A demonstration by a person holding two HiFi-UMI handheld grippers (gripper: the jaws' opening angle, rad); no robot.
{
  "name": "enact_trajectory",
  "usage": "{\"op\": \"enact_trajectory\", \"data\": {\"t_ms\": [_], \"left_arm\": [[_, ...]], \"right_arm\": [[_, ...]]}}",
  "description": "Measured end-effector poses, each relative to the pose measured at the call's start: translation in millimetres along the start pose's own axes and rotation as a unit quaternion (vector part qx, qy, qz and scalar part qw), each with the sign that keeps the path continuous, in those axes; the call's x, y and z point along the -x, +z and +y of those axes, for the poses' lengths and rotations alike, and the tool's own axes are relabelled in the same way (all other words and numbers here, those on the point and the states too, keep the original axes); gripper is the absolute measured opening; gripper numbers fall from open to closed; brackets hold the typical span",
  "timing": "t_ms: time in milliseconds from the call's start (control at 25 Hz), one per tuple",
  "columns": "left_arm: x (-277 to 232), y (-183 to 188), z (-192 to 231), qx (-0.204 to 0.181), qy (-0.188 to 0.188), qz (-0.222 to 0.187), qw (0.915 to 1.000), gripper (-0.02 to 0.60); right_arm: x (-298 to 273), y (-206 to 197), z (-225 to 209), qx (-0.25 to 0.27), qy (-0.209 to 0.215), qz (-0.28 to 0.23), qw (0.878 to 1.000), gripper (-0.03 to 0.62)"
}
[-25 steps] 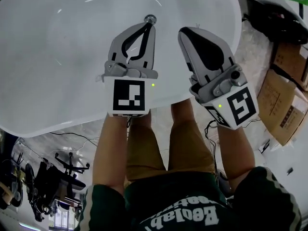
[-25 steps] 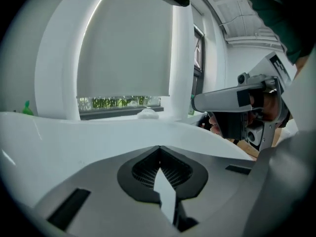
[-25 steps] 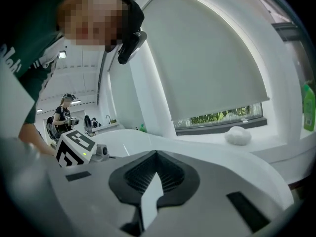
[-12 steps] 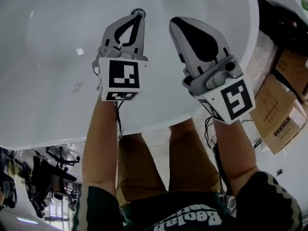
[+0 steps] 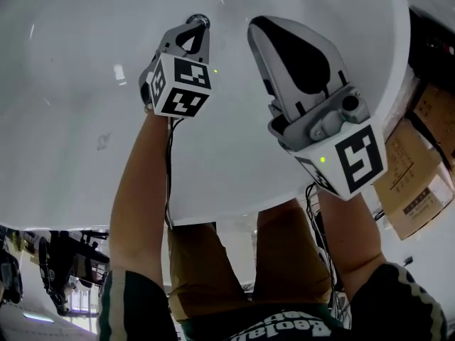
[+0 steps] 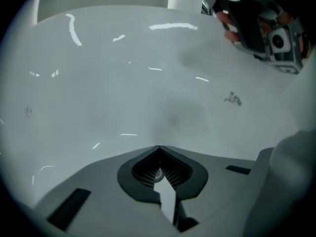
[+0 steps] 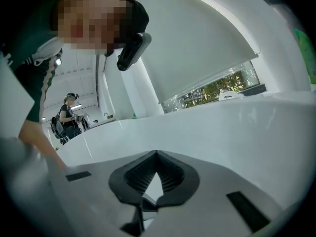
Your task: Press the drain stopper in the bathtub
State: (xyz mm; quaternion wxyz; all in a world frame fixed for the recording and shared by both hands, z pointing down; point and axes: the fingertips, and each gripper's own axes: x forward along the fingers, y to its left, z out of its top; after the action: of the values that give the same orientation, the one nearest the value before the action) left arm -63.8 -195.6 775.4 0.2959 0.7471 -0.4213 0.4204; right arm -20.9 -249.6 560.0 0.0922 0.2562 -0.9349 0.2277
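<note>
Head view: I am holding the left tongs together, tips right at the drain stopper on the far bathtub floor. The right tongs are hovering just right of it, together and empty.

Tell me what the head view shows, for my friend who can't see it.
A person leaning over a white bathtub points the closed left gripper down at the round metal drain stopper; whether they touch is unclear. The closed right gripper hovers beside it.
</note>
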Motion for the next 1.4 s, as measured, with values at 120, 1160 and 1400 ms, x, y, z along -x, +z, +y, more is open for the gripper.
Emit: {"op": "enact_trajectory", "data": {"t_ms": [120,1160,1400], "left_arm": [[-23,-12,12,-0.016,0.014,0.025,0.9995,0.008],[-115,-95,1,-0.078,-0.017,0.168,0.9825,0.008],[-123,-102,-1,-0.082,-0.027,0.187,0.9786,0.008]], "right_arm": [[-2,2,1,-0.003,0.0,-0.004,1.0,0.011],[17,-27,-11,-0.013,-0.042,0.056,0.997,0.011],[15,-34,-20,-0.02,-0.061,0.07,0.995,0.011]]}}
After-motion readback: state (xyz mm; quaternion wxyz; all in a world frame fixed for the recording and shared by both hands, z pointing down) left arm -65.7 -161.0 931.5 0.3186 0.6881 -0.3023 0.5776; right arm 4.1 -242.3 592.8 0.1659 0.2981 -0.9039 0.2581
